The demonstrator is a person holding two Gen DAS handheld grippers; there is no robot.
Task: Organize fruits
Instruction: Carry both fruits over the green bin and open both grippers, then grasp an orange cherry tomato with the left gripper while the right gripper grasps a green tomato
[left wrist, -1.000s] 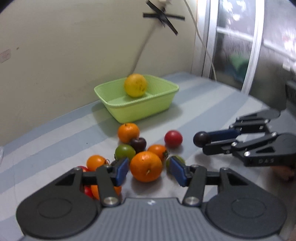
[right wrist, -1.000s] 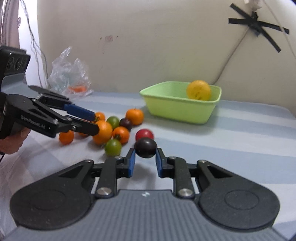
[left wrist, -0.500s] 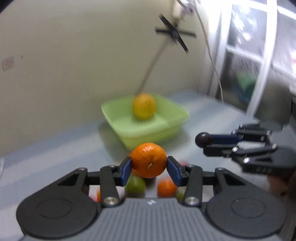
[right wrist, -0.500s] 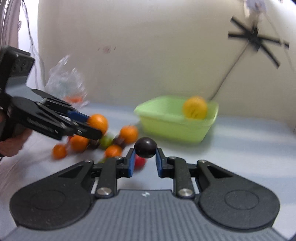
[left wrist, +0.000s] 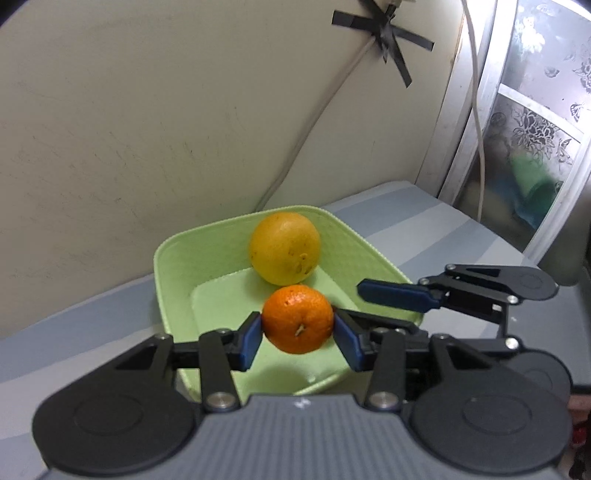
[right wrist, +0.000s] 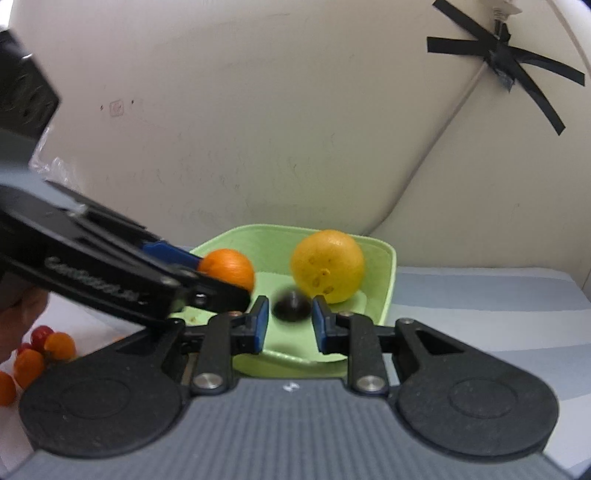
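Both of your tools have travelled from the loose fruit pile to the green basket (left wrist: 168, 280) since a second ago. Your left hand-held gripper (left wrist: 297, 334) was open around the orange (left wrist: 297, 318) on the table then; now its blue pads are clamped on that orange, which hangs over the basket's inside, just in front of the big yellow citrus (left wrist: 284, 247) lying at the far end.

Your right hand-held gripper (right wrist: 288, 320) carried the dark plum (right wrist: 291, 305) pinched tight a moment ago. Its jaws have just been opening — the pads now stand clear of the plum on both sides, and the blurred plum sits between them over the basket floor (right wrist: 295, 343), no longer gripped. Whether it touches the floor yet, you cannot tell from the blur.

Watch the crowding: in the right wrist view your left tool's black linkage crosses the lower left and covers part of the basket's near rim, with its orange (right wrist: 229, 271) just beside the plum. In the left wrist view the right tool's fingers (left wrist: 397, 295) reach in over the basket's right rim.

Small orange and red fruits (right wrist: 40, 350) remain on the striped table (right wrist: 480, 295) at the far left, beside a bare hand. Black tape (left wrist: 384, 33) pins a cable to the wall behind.
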